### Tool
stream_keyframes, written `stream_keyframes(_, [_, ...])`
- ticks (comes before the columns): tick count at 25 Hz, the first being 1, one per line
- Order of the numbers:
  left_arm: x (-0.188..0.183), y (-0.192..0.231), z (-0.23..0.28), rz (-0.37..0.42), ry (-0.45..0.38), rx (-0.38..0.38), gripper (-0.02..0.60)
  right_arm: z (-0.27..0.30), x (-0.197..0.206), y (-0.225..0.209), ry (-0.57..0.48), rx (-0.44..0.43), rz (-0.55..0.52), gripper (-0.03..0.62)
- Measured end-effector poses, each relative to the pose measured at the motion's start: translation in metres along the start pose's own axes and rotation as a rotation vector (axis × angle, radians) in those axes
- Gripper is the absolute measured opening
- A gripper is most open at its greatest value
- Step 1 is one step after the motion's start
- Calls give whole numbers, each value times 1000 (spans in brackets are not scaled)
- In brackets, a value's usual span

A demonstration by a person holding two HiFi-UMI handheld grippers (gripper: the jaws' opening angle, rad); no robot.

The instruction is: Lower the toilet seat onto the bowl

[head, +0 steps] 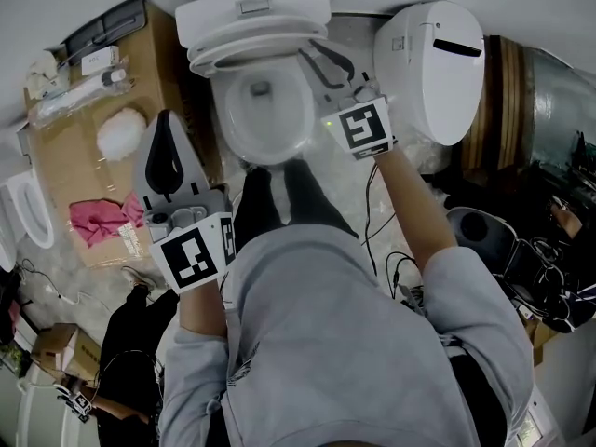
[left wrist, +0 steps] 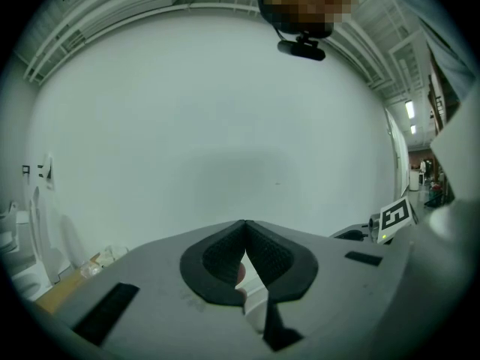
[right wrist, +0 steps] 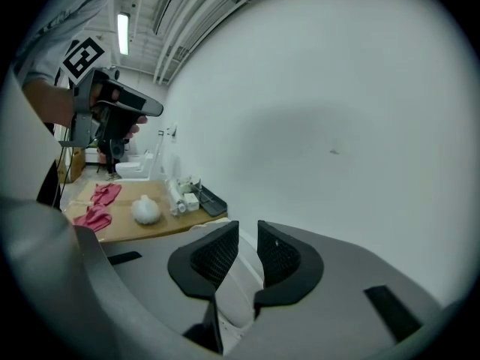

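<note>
In the head view the white toilet bowl (head: 265,110) stands open at top centre. Its seat (head: 251,49) is tilted up over the back of the bowl, below the tank (head: 251,7). My right gripper (head: 312,59) reaches to the seat's right edge. In the right gripper view its jaws (right wrist: 247,250) stand apart, with the white seat edge (right wrist: 236,291) showing in the gap and not visibly squeezed. My left gripper (head: 166,119) hangs left of the bowl, away from the toilet. Its pads (left wrist: 244,231) meet at the tips with nothing held.
A second white toilet unit (head: 433,63) stands right of the bowl. Left of it lies cardboard (head: 74,156) with a pink cloth (head: 93,222), a white fluffy ball (head: 121,133) and a black tray (head: 107,26). Cables (head: 377,212) run over the floor. My legs stand before the bowl.
</note>
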State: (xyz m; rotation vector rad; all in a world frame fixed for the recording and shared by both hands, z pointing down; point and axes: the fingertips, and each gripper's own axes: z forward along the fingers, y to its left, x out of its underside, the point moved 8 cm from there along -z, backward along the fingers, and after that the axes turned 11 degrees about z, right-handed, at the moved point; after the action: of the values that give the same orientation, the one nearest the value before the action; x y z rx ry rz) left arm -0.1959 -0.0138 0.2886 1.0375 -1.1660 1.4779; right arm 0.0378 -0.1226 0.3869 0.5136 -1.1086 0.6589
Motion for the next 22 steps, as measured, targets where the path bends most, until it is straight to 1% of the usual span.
stream_keyframes(5, [7,-1,5,0,10,-3,0,11,8,-6,16,-12,-25,54])
stream_keyframes(22, [30,-3,19,-23,54,-29,0,43,44,-22,112,-46,-42,78])
